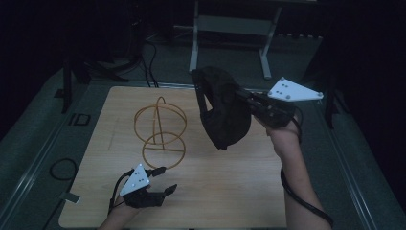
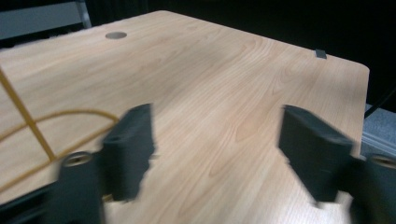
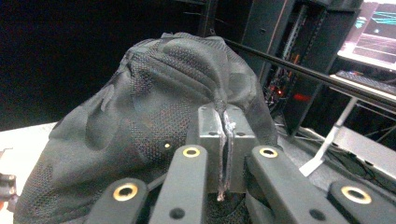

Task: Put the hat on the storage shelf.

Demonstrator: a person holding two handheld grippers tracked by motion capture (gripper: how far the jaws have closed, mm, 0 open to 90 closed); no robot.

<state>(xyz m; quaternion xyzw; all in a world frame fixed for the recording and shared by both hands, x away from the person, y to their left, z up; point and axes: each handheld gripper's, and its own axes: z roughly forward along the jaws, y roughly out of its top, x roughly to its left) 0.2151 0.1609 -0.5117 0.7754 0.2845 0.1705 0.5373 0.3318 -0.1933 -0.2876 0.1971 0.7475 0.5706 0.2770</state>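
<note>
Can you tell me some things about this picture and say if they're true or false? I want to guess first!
1. The right tool is pinching a black cap. True.
2. The cap is lying flat on the wooden table. False: it is held up in the air above the table.
3. The left tool is open, with nothing between its jaws. True.
4. The yellow wire stand is hanging from the left tool. False: it stands on the table, and the left tool is apart from it.
5. The wire stand is made of round hoops. True.
</note>
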